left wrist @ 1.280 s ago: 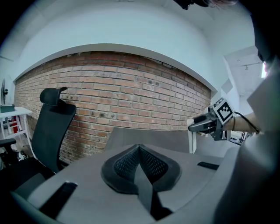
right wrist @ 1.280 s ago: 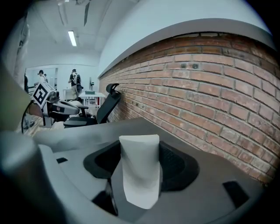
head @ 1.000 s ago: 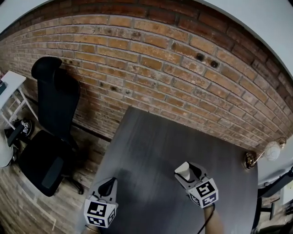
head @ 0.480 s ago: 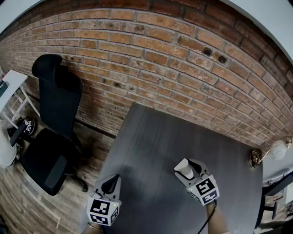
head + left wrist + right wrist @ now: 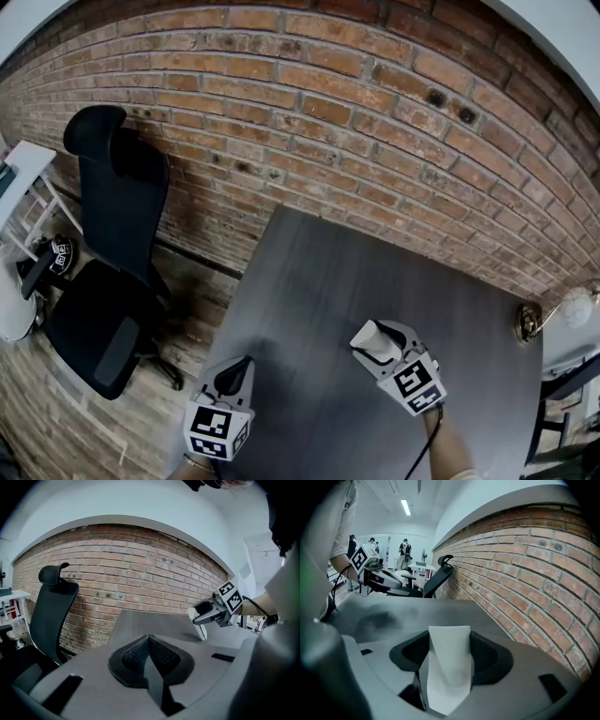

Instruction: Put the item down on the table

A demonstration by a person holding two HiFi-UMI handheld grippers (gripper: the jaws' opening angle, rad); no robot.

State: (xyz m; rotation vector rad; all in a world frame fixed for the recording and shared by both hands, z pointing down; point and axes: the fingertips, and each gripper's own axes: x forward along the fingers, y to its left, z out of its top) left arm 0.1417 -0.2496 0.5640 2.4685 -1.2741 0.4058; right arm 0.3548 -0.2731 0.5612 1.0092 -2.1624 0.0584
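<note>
Head view: the right gripper (image 5: 384, 347) is clenched on a white, flat, tapered strip (image 5: 371, 339) over the middle of the dark grey table (image 5: 309, 272). The left gripper (image 5: 234, 377) hangs over the table's near-left edge. The top is bare on every side of the strip, so there is plenty of room to lower it. A red brick wall (image 5: 328, 122) runs along the table's far edge, and a black office chair (image 5: 108, 244) stands on the floor off its left side.

Left gripper view: this gripper's jaws are pressed together with nothing between them. Across the table the strip points tip-down close to the surface; I cannot tell if it touches. Released from the air, so thin a piece would probably tip or drift rather than land flat.

Right gripper view: the pads grip the strip across its width, and its broad end stands up over the table. It may cling to one pad as they part, then get dragged when the gripper lifts. The table's edges look too far off for a fall to the floor.
</note>
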